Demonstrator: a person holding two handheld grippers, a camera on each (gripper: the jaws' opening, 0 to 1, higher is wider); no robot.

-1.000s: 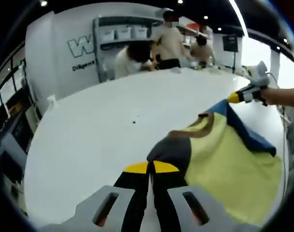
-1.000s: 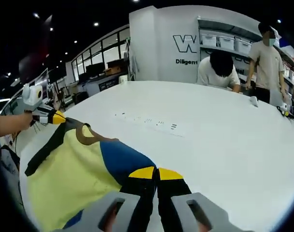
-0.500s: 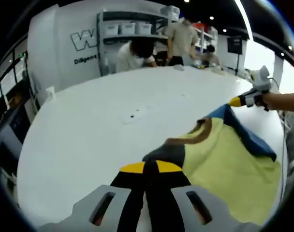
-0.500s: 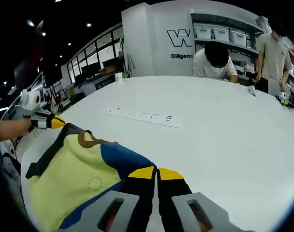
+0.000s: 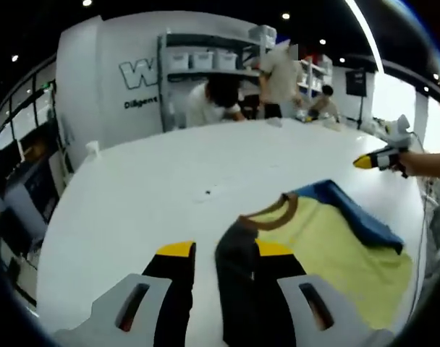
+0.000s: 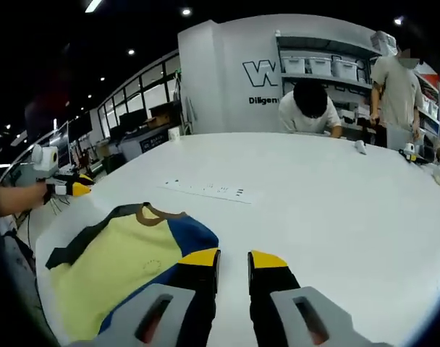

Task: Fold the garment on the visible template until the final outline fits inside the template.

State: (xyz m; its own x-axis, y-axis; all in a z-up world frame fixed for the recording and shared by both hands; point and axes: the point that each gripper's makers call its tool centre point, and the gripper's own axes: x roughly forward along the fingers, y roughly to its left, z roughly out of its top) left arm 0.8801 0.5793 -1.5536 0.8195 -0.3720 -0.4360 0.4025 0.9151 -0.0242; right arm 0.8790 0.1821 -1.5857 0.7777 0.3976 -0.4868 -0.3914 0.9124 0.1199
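The shirt, yellow with blue and dark sleeves and a brown collar, lies flat on the white bench, at about eight o'clock in the right gripper view. The right tongs are spread with nothing between them, just beside the blue sleeve. The left tongs are spread too, the dark sleeve lying between them.

Ceiling spotlights and a bright strip light at the upper right of the left gripper view light the white counter evenly, shadows faint. Fisheye bending curves the edges; distant shelves look soft, slightly blurred.
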